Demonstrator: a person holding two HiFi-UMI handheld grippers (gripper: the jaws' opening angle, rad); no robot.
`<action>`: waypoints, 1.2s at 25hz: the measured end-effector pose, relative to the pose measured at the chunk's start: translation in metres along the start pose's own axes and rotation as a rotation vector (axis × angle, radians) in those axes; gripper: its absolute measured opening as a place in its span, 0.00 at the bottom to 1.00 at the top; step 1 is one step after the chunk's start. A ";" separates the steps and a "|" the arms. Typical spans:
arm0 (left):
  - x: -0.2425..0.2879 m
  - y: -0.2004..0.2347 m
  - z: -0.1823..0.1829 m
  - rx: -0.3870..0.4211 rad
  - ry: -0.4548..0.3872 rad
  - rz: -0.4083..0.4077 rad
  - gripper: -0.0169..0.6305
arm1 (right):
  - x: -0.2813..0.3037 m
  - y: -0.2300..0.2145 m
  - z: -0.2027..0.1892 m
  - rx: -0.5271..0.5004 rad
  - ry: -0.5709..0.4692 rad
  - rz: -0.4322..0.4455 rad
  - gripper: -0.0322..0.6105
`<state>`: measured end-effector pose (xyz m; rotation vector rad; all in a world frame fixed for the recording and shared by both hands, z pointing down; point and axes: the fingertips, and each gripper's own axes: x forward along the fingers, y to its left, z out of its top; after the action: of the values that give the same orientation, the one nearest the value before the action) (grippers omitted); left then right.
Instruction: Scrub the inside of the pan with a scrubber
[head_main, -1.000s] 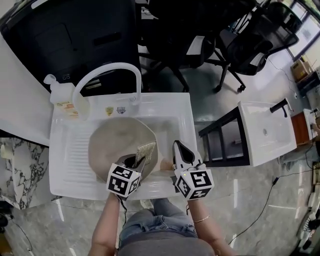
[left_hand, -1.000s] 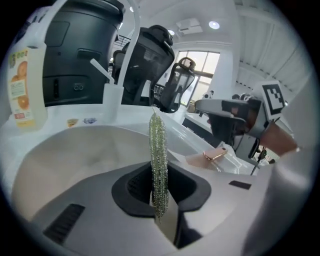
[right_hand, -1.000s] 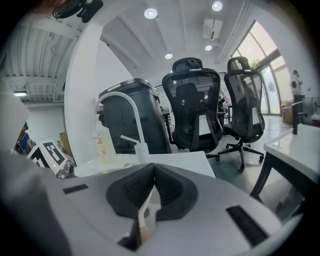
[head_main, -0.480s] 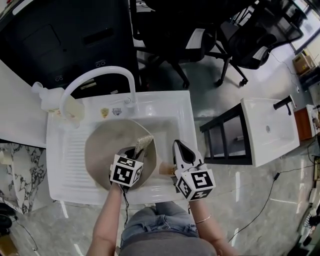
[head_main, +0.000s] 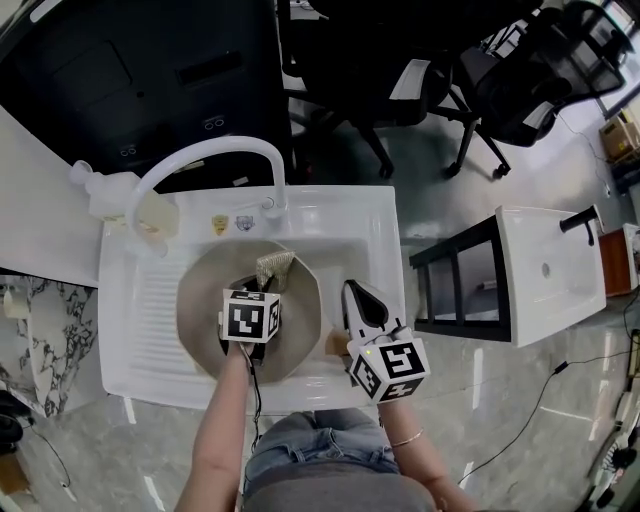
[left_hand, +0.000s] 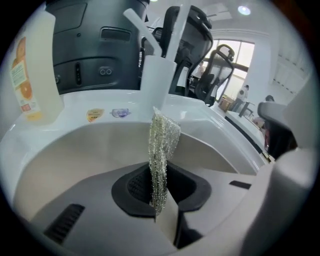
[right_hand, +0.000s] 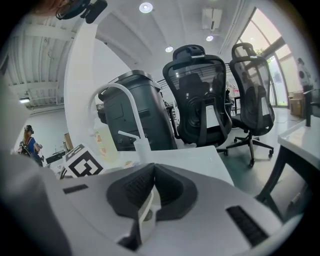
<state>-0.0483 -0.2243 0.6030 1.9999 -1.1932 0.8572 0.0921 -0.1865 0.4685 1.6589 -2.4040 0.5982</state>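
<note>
I'm in the scrubbing step. My left tool (left_hand: 161, 202) is clenched on the scrubber (left_hand: 162, 145), a glittery mesh strip standing up out of the jaws. It hangs over the pan (head_main: 200, 300), which lies in the basin of the white sink (head_main: 125, 340). The scrubber's free end sits above the far part of the pan's inside, but I can't tell whether it touches the surface.

My right tool (head_main: 362, 300) has its jaws together on nothing. It is parked just beside the pan's right rim, near the brown handle (head_main: 335, 343).

I judge the next move is to press the mesh onto the pan floor and sweep it round, perhaps steadying the pan with the right tool.

The faucet (left_hand: 156, 80) rises just beyond the pan and arches along the sink's far edge, so it limits my forward strokes. A soap bottle (left_hand: 30, 60) stands at the far left corner, out of the way.
</note>
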 end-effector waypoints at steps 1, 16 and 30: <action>0.000 0.008 0.003 -0.020 -0.007 0.021 0.13 | 0.001 0.001 0.000 -0.001 0.003 0.005 0.07; -0.025 0.100 0.005 -0.243 -0.073 0.305 0.13 | 0.016 0.013 0.008 -0.023 0.015 0.037 0.07; -0.072 0.136 -0.021 -0.509 -0.128 0.434 0.13 | 0.018 0.046 0.010 -0.058 0.021 0.103 0.07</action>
<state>-0.2029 -0.2240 0.5846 1.4216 -1.7551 0.5463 0.0435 -0.1925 0.4547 1.5066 -2.4789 0.5526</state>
